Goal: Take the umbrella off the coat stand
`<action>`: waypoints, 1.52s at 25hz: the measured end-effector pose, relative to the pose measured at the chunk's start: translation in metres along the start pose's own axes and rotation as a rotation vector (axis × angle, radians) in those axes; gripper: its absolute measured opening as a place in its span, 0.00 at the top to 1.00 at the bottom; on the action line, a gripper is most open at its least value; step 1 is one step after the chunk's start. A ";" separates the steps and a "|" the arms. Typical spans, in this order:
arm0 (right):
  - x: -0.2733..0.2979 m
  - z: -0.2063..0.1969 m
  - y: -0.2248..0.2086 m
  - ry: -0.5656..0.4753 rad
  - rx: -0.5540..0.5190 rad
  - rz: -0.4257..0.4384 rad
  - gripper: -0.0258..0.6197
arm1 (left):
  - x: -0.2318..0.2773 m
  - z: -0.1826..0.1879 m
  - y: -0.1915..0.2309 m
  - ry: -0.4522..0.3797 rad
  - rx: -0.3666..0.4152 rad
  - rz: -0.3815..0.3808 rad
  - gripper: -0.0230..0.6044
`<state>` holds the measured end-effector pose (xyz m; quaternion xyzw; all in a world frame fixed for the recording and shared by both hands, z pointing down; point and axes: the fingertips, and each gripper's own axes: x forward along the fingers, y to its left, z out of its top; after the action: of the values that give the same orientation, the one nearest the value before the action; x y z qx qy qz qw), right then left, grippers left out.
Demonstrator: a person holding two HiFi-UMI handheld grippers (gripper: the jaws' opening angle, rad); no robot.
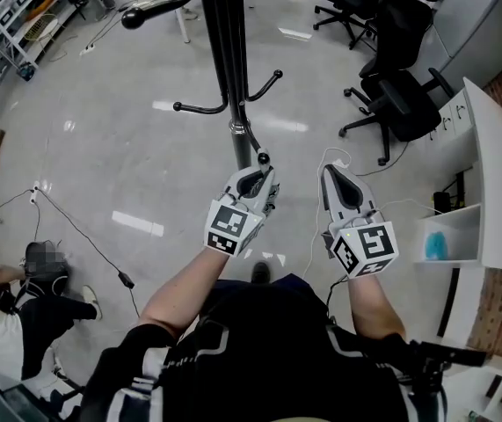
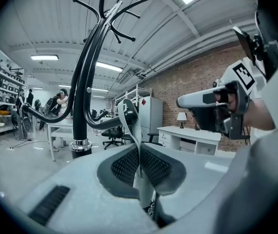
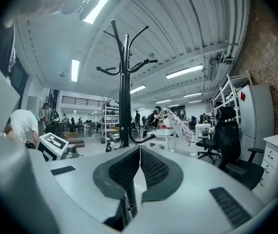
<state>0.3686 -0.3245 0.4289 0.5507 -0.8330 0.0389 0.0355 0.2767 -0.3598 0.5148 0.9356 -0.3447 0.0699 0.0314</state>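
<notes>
The black coat stand (image 1: pixel 224 42) rises in front of me, and its near lower hook (image 1: pixel 263 157) ends right at my left gripper (image 1: pixel 262 172). That gripper (image 2: pixel 139 152) is shut on a pale grey umbrella strap (image 2: pixel 127 115), which loops up beside the hook's tip (image 2: pixel 110 124). A whitish part runs down below the pads; the umbrella's body is hidden under the gripper. My right gripper (image 1: pixel 329 173) hangs just to the right at the same height, shut with nothing in it (image 3: pixel 139 150). It also shows in the left gripper view (image 2: pixel 197 100).
Other stand hooks (image 1: pixel 200 107) reach left and right. Black office chairs (image 1: pixel 396 95) stand at the back right, next to a white cabinet (image 1: pixel 483 183). Cables (image 1: pixel 83 236) cross the floor, a person crouches at lower left (image 1: pixel 4 310), and shelving (image 1: pixel 13 11) fills the far left.
</notes>
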 end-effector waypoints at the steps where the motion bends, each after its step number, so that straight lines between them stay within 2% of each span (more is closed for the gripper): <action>1: -0.001 0.000 0.001 0.000 0.003 -0.003 0.95 | -0.003 0.002 -0.002 -0.002 -0.005 -0.004 0.94; 11: 0.001 -0.002 0.016 -0.006 0.013 0.022 0.95 | -0.035 0.029 -0.013 -0.066 -0.023 -0.029 0.94; 20: 0.012 0.016 0.062 -0.031 -0.009 0.091 0.95 | -0.094 0.054 -0.009 -0.098 -0.026 -0.019 0.94; 33: 0.042 0.043 0.167 -0.042 -0.039 0.203 0.95 | -0.205 0.072 0.057 -0.123 -0.043 0.107 0.94; 38: 0.055 0.043 0.202 -0.030 -0.039 0.219 0.95 | -0.244 0.076 0.084 -0.141 -0.060 0.166 0.94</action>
<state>0.1606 -0.3008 0.3869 0.4562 -0.8892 0.0182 0.0291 0.0467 -0.2755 0.4035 0.9052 -0.4240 -0.0039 0.0292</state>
